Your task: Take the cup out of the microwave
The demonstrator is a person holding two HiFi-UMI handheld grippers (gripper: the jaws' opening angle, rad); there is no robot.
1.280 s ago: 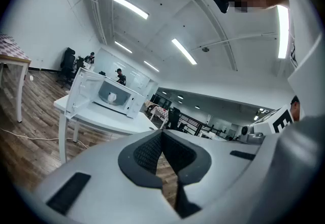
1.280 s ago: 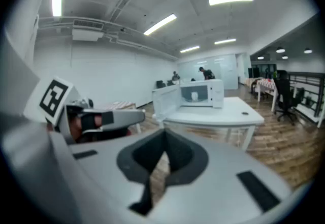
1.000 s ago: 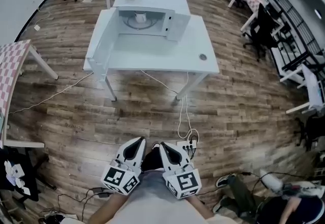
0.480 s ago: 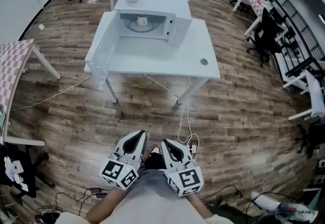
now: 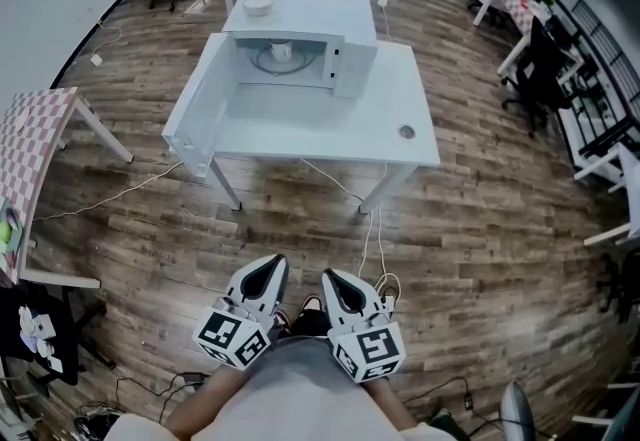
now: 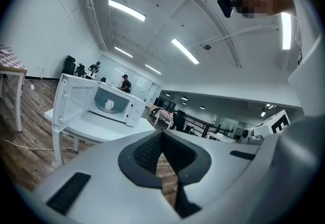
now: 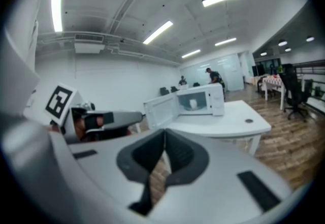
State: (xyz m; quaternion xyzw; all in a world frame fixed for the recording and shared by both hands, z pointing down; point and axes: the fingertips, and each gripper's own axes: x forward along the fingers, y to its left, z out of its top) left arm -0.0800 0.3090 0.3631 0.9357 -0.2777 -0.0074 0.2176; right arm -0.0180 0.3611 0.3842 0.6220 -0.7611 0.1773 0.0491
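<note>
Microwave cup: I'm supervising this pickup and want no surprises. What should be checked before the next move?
1. White microwave standing open: ok.
2. Small white cup standing inside, in view: ok.
3. Left tool and right tool empty: ok.
4. Jaws open for a grasp: not ok, both shut.
5. Cup within reach: not ok, white table stands well ahead.
6. Wooden floor path free: not ok, white cable trails across it.

One microwave (image 5: 320, 17), one cup (image 5: 282, 51), one bowl (image 5: 258, 2).
</note>
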